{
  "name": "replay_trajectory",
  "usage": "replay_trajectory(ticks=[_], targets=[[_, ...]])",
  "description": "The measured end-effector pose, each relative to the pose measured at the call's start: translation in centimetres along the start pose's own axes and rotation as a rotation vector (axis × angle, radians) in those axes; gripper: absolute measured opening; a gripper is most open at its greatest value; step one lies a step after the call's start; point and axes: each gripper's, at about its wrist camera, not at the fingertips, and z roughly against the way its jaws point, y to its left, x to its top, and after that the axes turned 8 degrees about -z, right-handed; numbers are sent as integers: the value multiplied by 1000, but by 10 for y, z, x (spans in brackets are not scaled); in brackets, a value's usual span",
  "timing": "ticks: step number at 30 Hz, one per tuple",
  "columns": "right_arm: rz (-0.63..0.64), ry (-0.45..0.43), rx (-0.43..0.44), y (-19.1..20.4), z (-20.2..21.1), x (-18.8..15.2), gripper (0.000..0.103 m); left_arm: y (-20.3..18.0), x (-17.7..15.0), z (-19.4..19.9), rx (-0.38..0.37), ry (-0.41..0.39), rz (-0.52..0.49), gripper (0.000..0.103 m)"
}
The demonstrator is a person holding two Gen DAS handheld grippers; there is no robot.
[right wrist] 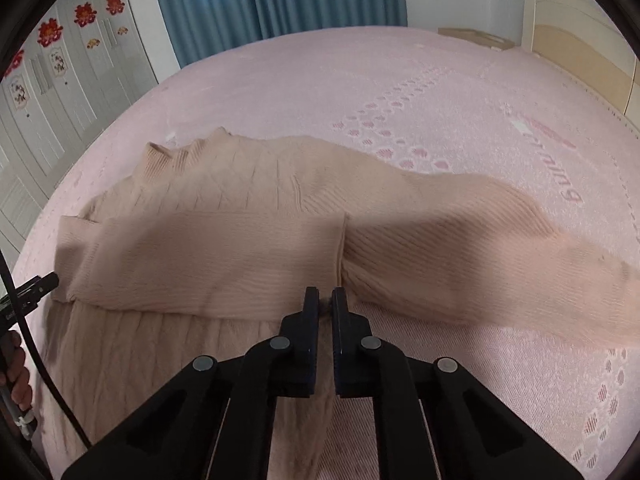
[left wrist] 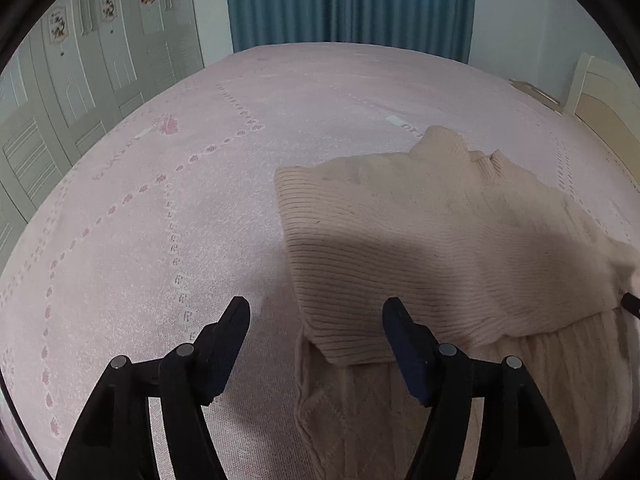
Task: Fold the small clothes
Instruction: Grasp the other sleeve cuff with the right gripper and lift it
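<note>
A beige knit sweater (left wrist: 440, 232) lies on a pink bed cover (left wrist: 160, 220), its collar at the far side. One ribbed sleeve (right wrist: 200, 256) is folded across the body. My left gripper (left wrist: 316, 308) is open and empty above the sleeve's lower corner. My right gripper (right wrist: 325, 300) is shut on the sweater's edge where the folded sleeve's cuff meets the other sleeve (right wrist: 460, 256), which stretches to the right. The left gripper's tip (right wrist: 40, 284) shows at the left edge of the right wrist view.
White wardrobe doors (left wrist: 60, 120) with red decorations stand to the left. Blue curtains (left wrist: 348, 0) hang beyond the bed. A cream headboard (right wrist: 580, 40) is at the right. A black cable (right wrist: 32, 352) runs by the left hand.
</note>
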Motion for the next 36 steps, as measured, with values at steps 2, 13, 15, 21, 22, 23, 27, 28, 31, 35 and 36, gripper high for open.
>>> replay_trajectory(ticks=[2,13,15,21,22,23,27,28,31,35,36], targets=[[5,-30,-10,-4,18,2,6,-1,1,-2,-9,6,7,67],[-142,-169,-220,-148,111,-5,77,-12,2,0,-36,-22,5,77],[-195,-154,-291,-189,110,-15,77,-11,3,-4,-48,-16,35,77],[-348,-95,-271,-263,98,-36,77,-13,1,-14,-55,2,62,77],[-369,-87,-262,-270,94,-36,77,-14,1,-15,-56,1,62,77],[-390,-79,-259,-276,89,-35,77,-14,1,-15,-55,-2,64,77],[-400,-90,-247,-283,76,-23,79,-17,-1,-15,-35,-7,55,78],[-411,-84,-238,-285,71,-20,82,-18,0,-15,-32,-7,53,78],[-449,-90,-215,-291,65,-18,87,-19,0,-16,-27,-7,53,78],[-485,-121,-227,-294,60,-11,87,-18,0,-17,-26,-4,57,79],[-488,-131,-242,-293,59,-8,83,-17,0,-16,-25,-6,58,79]])
